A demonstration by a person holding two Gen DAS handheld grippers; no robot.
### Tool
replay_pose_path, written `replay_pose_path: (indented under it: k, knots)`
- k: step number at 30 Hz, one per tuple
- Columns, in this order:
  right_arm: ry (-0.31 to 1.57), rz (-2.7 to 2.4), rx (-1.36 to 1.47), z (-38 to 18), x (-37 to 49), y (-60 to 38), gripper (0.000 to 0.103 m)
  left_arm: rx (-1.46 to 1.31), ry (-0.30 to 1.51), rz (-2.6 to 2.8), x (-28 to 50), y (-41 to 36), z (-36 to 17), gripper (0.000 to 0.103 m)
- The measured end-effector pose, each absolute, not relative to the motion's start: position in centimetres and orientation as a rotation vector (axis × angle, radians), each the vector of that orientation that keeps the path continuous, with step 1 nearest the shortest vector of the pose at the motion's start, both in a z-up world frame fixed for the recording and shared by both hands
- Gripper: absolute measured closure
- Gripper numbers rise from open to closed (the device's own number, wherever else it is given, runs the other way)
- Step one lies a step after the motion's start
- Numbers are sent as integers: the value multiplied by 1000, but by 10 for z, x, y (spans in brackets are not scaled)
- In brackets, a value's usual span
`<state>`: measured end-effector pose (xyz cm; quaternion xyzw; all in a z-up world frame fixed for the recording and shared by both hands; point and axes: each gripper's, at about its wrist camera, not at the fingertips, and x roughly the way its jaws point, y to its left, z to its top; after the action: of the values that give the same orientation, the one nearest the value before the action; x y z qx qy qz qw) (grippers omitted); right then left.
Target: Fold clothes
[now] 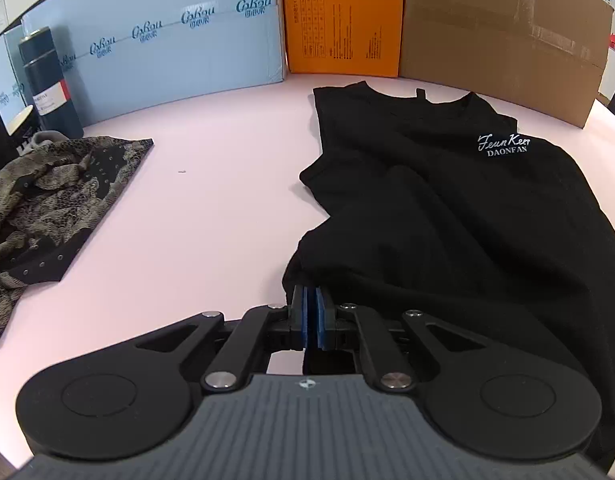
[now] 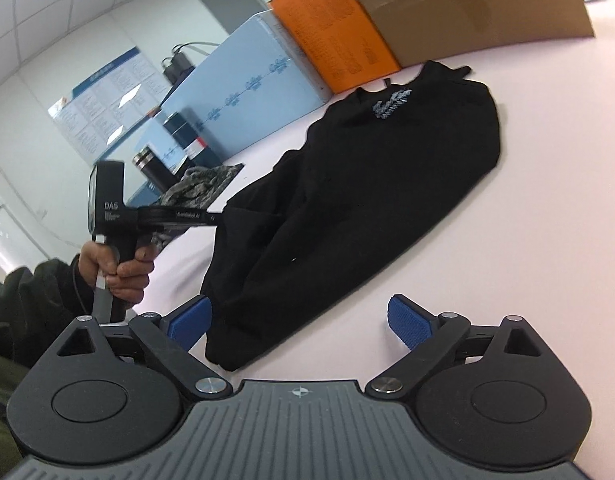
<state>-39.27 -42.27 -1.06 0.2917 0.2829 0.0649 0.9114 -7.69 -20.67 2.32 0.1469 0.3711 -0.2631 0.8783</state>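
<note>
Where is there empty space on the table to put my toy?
Bare pink table lies between the black shirt and the patterned cloth. More is on the shirt's other side. The back is crowded with boxes.

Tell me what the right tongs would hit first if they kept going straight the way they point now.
Probably the black shirt. The right tongs stand open and empty, aimed low across the pink table, with the shirt's near hem just ahead, left of centre. Depth is unclear; they might meet bare table first.

Left claw [image 1: 312, 316] pinched on the hem of the black shirt [image 1: 447, 208] on the pink table [image 1: 211, 208]
</note>
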Motion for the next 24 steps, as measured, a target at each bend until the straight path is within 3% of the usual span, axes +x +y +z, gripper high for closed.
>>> replay_pose_path:
  k: [10,11,12,13,14,15,24]
  knots:
    - [750,286,300,-12,-339,-362,9,305,807,-380,-106,-182,33,99]
    - [759,262,241,-13,-335,-355,17,295,816,-366,-107,-179,34,99]
    - [749,236,177,-13,-334,-350,42,282,822,-354,-109,-176,35,99]
    - [739,216,139,-13,-335,-349,58,265,823,-348,-111,-172,37,99]
    - [730,201,117,-13,-335,-350,85,249,819,-349,-114,-168,41,99]
    - [727,206,168,-10,-336,-360,92,232,811,-353,-117,-163,47,99]
    - [466,29,230,80,-378,-442,95,162,670,-457,-158,-139,97,97]
